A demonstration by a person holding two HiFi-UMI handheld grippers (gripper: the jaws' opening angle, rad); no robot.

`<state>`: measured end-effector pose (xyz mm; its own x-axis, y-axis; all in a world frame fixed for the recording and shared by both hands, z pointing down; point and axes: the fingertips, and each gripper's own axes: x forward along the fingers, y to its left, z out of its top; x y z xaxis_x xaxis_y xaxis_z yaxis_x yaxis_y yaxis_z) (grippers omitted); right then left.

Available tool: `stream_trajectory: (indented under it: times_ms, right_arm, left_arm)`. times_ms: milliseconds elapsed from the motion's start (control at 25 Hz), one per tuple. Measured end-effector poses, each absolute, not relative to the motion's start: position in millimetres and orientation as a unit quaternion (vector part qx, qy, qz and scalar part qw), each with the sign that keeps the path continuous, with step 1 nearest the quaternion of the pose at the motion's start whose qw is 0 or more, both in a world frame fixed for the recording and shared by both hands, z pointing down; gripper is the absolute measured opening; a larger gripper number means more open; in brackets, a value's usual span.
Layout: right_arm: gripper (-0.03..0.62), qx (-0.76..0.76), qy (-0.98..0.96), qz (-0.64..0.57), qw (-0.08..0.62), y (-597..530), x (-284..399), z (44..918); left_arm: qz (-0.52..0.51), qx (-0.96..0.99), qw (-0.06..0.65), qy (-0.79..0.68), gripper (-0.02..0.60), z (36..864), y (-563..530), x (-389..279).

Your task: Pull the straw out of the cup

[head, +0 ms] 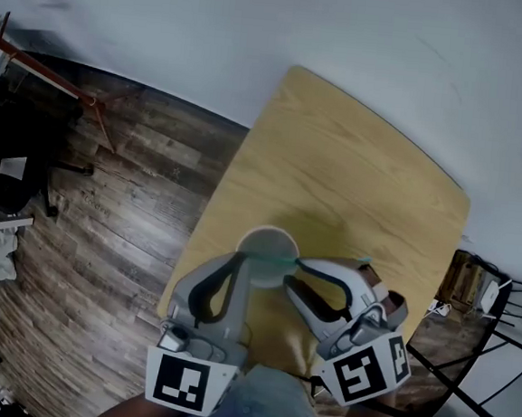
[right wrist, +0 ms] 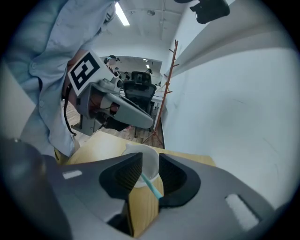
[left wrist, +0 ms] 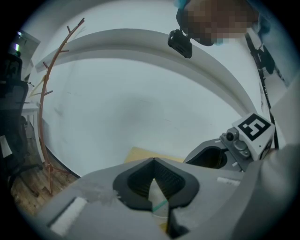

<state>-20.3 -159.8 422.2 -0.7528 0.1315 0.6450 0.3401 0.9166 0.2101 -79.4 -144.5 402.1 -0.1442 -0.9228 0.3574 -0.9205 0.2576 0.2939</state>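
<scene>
Left claw [left wrist: 153, 162] clamping white cup [head: 268, 242] rim; right claw [right wrist: 148, 160] gaping, straddling teal straw [right wrist: 151, 186]. Likely risk: straw slipping during closing, cup tipping toward 5 o'clock.

Dim, flat light; fisheye-warped, vignetted edges.

Cup [head: 269, 245]: white, open-topped, upright on the yellow wooden counter [head: 364, 176], near its front edge. Straw [right wrist: 152, 185]: teal, thin, one end inside the cup, slanting out over the rim between the parted jaws of the right claw [right wrist: 150, 161].
</scene>
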Motion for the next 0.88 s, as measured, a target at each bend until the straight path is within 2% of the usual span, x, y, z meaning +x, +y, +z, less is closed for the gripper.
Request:
stream_trajectory:
  times_ms: [320, 520, 880]
  right_arm:
    - [0.129, -0.17, -0.887, -0.157, 0.399, -172, -10, 464]
    - [0.124, -0.186, -0.89, -0.127, 0.397, -174, -9, 469]
    - [0.076, -0.2, -0.888, -0.078, 0.407, -172, -5, 474]
  left_arm:
    - [-0.01, 0.596, 0.265, -0.758, 0.015, 422, -150, -92]
    - [-0.011, 0.593, 0.279, -0.755, 0.015, 434, -154, -96]
    - [-0.01, 0.593, 0.284, -0.753, 0.015, 439, -153, -102]
